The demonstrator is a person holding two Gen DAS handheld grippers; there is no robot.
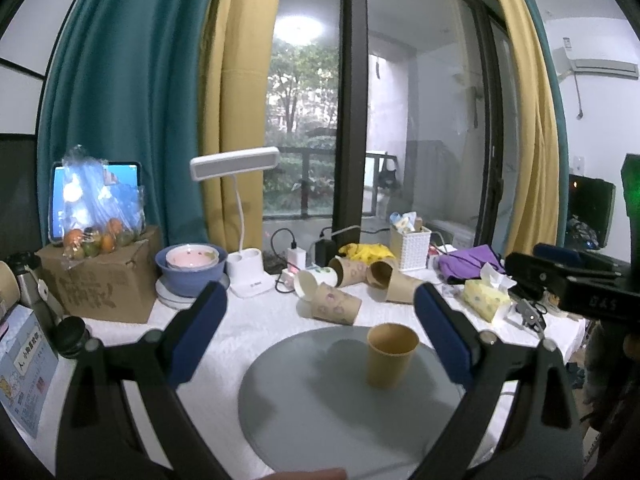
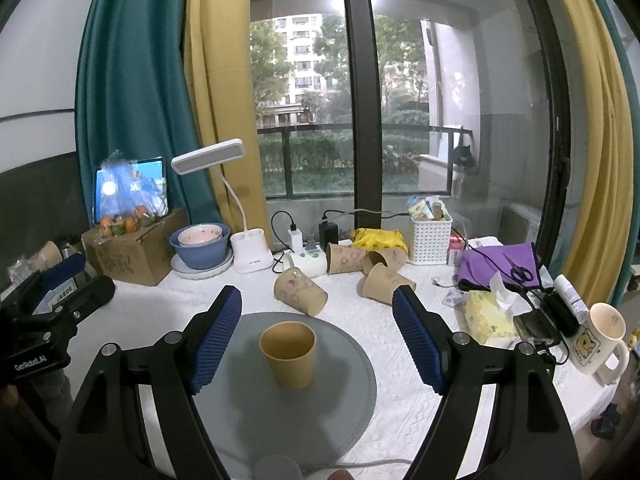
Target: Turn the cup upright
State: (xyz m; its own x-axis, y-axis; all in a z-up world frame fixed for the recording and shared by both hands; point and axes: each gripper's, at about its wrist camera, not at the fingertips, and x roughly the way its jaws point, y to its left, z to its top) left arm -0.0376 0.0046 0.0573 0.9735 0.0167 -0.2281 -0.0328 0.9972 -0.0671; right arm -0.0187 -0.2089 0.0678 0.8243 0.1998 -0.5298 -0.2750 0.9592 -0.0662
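Brown paper cup (image 2: 287, 354) upright on mat (image 2: 344, 392); base underside hidden.

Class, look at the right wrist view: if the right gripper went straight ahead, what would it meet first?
Probably the upright brown paper cup on the grey mat, between the open fingers of the right gripper; depth is unclear.

light: dim, cool daylight through the window (image 2: 360, 120) | glare: ceiling lamp reflection (image 1: 298, 28) on glass | shadows: soft, left of cup (image 2: 288, 354) on mat (image 2: 340, 400) | distortion: strong fisheye bending, dark corners | focus: slightly soft throughout
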